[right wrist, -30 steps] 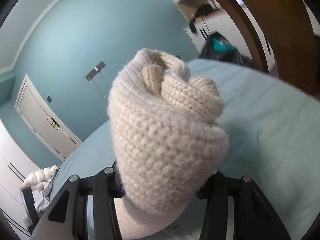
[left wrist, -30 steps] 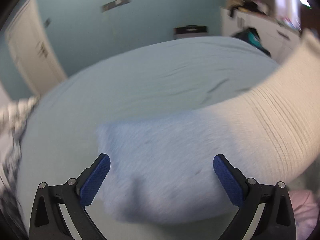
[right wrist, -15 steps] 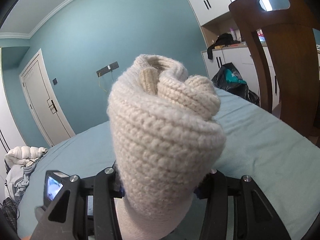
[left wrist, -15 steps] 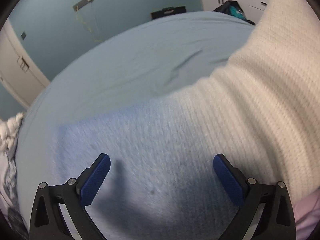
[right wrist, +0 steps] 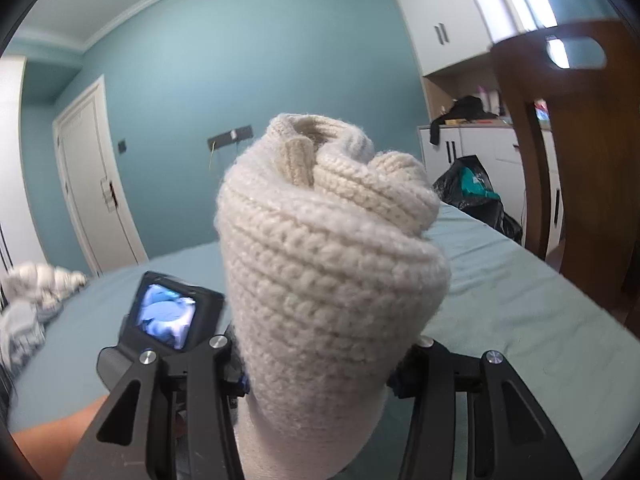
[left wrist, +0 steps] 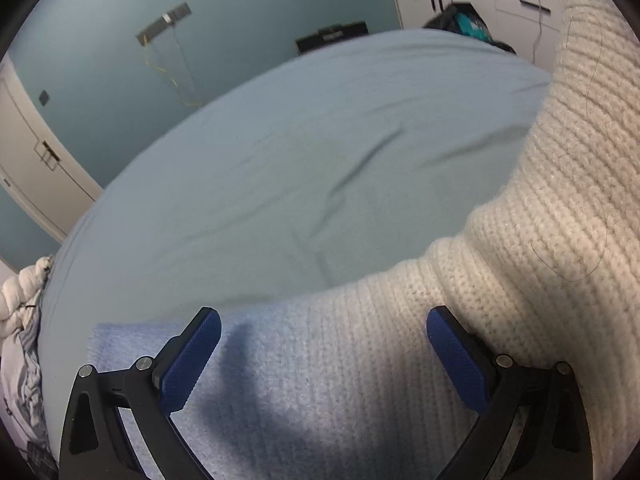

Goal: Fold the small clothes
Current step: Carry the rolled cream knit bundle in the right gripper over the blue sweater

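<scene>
1. The left tool [left wrist: 323, 354] has its two blue-padded fingers [left wrist: 188, 364] spread wide apart, with nothing pinched between them.
2. Between and below those fingers lies the cream knitted garment [left wrist: 400, 360], spread on the bed [left wrist: 300, 152] at its near edge; whether the pads touch the knit cannot be told.
3. The left part of the garment looks pale blue, either from shadow or from a second cloth; the pictures do not settle which.
4. From the near edge of the bed the knit rises steeply up the right side of the left wrist view, toward the top right corner.
5. The right tool [right wrist: 320, 364] is pinching a bunched end of the same cream knit [right wrist: 328, 248], which stands up in front of the camera as a rolled, ribbed bundle.
6. That bundle hides the right tool's pads almost fully; only a sliver of blue shows at each side of the wool.
7. In the right wrist view the body of the left tool with its small lit screen [right wrist: 166, 316] sits just left of the bundle, above the bed, and a bare forearm [right wrist: 56, 436] shows at the lower left.
8. A heap of white and grey clothes [right wrist: 36, 292] lies at the bed's far left edge.
9. A brown wooden chair back [right wrist: 580, 160] stands beside the bed's right edge.
</scene>
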`<state>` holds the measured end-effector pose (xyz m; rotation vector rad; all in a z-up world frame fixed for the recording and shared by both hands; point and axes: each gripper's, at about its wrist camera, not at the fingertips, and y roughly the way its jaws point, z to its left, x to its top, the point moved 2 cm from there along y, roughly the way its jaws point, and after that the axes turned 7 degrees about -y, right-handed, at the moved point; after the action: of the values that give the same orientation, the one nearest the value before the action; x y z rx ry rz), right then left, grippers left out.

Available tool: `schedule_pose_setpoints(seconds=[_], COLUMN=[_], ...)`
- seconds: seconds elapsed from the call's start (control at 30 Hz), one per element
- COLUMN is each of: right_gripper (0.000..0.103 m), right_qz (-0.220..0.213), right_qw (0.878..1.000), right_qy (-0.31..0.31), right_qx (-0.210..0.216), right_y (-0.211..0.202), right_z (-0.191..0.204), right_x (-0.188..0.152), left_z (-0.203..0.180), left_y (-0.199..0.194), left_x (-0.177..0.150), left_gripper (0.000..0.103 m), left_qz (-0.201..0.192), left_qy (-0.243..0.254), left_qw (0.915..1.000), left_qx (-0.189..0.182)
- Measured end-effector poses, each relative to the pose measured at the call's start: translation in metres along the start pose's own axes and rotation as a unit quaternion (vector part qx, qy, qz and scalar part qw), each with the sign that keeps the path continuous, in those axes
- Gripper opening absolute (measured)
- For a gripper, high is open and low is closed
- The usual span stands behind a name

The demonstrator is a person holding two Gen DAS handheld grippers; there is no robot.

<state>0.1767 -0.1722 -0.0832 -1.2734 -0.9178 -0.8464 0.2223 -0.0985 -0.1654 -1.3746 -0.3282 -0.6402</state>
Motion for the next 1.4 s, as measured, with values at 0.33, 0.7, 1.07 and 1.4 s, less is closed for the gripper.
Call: schedule_pose_setpoints(seconds=[0.33,0.7,1.07,1.4], right_gripper=[0.043,0.041,0.041,0.041], right_qz=[0.011,0.015,-0.004,-0.008], right_qw=[0.998,0.999,0.997,0.979], right_qy=[0.055,0.044,0.024,-0.172], right_qx=[0.0,-0.01,-0.076,-0.107], right_y=[0.009,0.003,-0.008,-0.011], right_z=[-0.03,-0.032,-0.075,0.02], right_x=[0.001,0.009,0.031,0.044], left_z=[0.012,0.029,0.149,0.209], left_y=[-0.081,-0.081,-0.079,-0.044], left_x=[-0.076,-0.053,-0.056,-0.078], left_gripper=[0.103,0.103,0.103,0.103], left_qz=[0.005,0.04,0.052,0.084], left_qy=[0.048,-0.033,-0.128,-0.177], left_qw=[0.9977,0.9975,0.9883,0.9786], left_qx=[-0.048,-0.048,0.064,-0.064])
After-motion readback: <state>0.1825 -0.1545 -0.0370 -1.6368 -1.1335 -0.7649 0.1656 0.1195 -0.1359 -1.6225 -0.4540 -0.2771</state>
